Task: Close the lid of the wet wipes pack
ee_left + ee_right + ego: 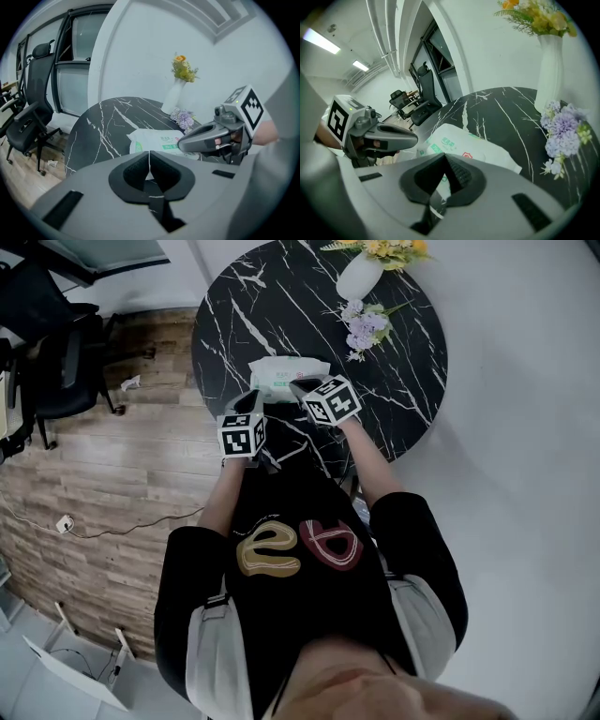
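The pack lies flat on the table, well on the person's side of the vase. The left gripper and right gripper hover just beyond it, farther from the vase. Both have their jaws pressed together on nothing, probably so a blunt tip can press the lid down. The lid itself cannot be made out.

Head view: we look steeply down over our own torso onto the round counter. Left claw and right claw views sit low and close at its near edge, facing across it, angled inward — each catches the other claw. All three share the wipes pack and vase.
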Tool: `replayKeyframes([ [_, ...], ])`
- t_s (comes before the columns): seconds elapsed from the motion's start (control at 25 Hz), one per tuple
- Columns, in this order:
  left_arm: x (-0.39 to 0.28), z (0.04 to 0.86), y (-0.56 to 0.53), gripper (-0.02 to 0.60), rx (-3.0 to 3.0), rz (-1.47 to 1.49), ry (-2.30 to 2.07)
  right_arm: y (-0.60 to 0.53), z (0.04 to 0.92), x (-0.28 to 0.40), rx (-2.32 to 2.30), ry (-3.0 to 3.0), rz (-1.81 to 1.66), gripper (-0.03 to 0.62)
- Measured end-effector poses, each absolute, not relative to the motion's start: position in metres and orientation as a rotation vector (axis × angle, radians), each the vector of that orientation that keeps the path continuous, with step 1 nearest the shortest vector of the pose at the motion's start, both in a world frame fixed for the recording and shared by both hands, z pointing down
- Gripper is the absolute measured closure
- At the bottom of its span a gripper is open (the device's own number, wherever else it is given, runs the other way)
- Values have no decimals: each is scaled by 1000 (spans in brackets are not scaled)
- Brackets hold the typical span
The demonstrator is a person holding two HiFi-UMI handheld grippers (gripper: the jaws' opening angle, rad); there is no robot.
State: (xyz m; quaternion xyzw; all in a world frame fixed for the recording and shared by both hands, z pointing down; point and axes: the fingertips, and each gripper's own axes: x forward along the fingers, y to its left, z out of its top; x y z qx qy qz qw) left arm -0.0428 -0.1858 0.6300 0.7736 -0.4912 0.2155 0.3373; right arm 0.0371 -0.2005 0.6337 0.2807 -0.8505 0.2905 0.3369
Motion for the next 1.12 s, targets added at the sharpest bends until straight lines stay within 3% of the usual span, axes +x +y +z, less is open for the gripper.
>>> replayKeyframes([
  [1.12,-45,636,-186,561,2026,578,-1243,-200,648,35,832,-2034,656,583],
])
